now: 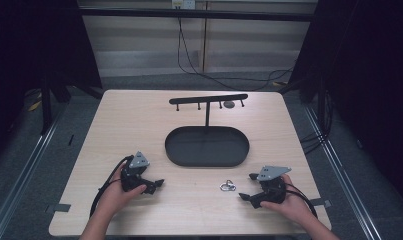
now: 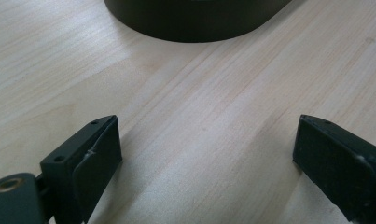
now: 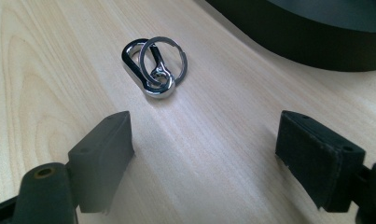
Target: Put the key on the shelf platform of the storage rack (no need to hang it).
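A silver key ring with a clip (image 1: 228, 186) lies flat on the wooden table (image 1: 134, 120), between the two grippers and just in front of the black oval tray (image 1: 207, 146). In the right gripper view the key ring (image 3: 154, 66) rests a short way beyond the open jaws of my right gripper (image 3: 204, 149). My right gripper (image 1: 249, 186) sits low over the table to the ring's right, open and empty. My left gripper (image 1: 156, 185) rests at the front left, also open with nothing between its jaws (image 2: 206, 149).
A black stand with a horizontal bar of small hooks (image 1: 208, 100) rises from the back of the tray. The tray's dark wall (image 2: 195, 23) lies just ahead of the left gripper and ahead-right of the right one (image 3: 316, 32). Cables trail behind the table.
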### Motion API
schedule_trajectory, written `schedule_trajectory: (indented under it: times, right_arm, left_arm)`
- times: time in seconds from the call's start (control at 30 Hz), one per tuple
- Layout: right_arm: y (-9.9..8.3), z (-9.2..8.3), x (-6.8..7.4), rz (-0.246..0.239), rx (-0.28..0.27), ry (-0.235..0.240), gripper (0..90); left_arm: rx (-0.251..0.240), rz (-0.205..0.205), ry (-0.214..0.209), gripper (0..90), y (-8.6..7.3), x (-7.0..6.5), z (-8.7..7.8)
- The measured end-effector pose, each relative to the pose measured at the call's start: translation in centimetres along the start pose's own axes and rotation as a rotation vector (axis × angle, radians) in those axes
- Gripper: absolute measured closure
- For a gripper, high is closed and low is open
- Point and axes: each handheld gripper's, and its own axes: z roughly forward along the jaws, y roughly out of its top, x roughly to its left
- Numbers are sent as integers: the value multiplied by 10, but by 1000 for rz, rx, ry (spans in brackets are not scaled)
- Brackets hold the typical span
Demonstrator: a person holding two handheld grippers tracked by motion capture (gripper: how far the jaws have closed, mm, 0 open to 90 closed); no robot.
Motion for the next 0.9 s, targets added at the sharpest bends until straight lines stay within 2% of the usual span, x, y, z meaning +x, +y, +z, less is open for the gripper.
schedule_trajectory:
  times: [0.13,0.27,0.43,0.5,0.57,0.6,0.63,0.87,0.9]
  right_arm:
    - [0,0,0,3,4,0,182]
    - [4,-1,1,5,33,-4,191]
    - [13,-2,1,11,117,-4,256]
    - [15,-3,0,7,129,-3,269]
    - [21,-4,-2,11,183,7,302]
    - [21,-4,-2,11,183,7,302]
    - [25,-4,-3,32,219,23,311]
    - [36,-8,-4,24,278,34,335]
    - [40,-8,-2,10,313,39,339]
  left_arm:
    - [0,0,0,75,0,0,0]
    - [3,4,0,75,0,0,0]
    - [3,4,-1,75,0,0,0]
    - [3,4,-1,75,0,0,0]
    - [3,4,0,74,0,0,0]
    - [3,4,0,74,0,0,0]
    - [2,4,0,75,0,0,0]
    - [2,4,-1,75,0,0,0]
    - [2,4,-1,75,0,0,0]
